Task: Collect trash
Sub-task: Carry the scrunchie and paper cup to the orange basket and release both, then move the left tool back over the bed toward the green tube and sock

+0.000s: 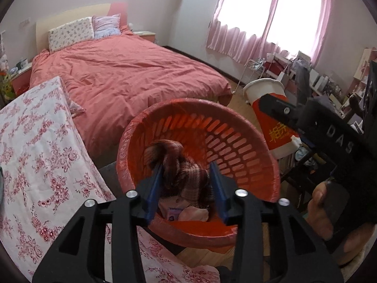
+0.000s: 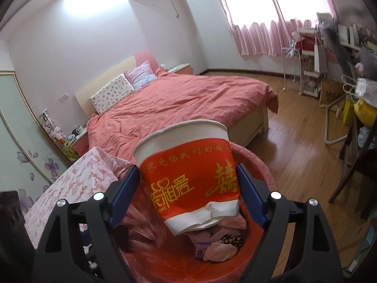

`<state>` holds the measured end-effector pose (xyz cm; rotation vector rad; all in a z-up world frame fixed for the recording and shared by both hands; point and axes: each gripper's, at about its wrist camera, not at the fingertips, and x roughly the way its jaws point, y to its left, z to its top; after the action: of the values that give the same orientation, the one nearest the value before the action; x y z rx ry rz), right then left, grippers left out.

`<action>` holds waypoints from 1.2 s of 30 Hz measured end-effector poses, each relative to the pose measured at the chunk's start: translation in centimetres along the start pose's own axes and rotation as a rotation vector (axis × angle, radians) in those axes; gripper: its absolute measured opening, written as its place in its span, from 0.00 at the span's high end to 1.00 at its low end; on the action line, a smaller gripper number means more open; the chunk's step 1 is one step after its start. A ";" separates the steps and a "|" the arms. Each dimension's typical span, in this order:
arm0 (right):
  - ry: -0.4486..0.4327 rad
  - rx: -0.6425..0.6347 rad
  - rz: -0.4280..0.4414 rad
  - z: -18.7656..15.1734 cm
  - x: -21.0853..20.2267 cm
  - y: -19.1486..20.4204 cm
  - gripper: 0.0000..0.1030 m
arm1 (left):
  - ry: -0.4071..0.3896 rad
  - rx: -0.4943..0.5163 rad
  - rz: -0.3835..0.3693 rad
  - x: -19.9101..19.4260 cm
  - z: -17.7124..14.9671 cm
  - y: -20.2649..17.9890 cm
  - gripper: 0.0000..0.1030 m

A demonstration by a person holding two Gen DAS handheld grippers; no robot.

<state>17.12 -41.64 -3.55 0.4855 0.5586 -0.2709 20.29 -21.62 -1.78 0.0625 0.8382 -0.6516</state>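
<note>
Over the round orange slotted plastic basket [image 1: 238, 141], the left hand-held gripper [image 1: 187, 186] is standing with its jaws apart around a brown-and-pink striped knitted cloth [image 1: 179, 165], its pads not clearly pressing it. Just beside it, the right hand-held gripper [image 2: 188, 193] is clamping a crumpled red-and-white paper cup with gold lettering [image 2: 188, 169] above the basket. Beyond, a bed with a salmon-pink cover [image 1: 127, 75] is filling the room.

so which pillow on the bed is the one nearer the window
The striped purple-and-white pillow. It lies on the window side of the headboard, while the white flowered pillow beside it sits toward the nightstand side, farther from the pink curtains.
</note>
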 end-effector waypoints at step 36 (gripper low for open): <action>0.044 -0.194 -0.014 -5.5 -3.1 7.9 0.18 | -0.074 -0.345 0.535 -11.7 -5.0 21.4 0.45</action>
<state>15.06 -31.79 -2.96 0.3006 0.6244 -0.2176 23.22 3.05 -1.09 -0.0496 0.8078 -0.0028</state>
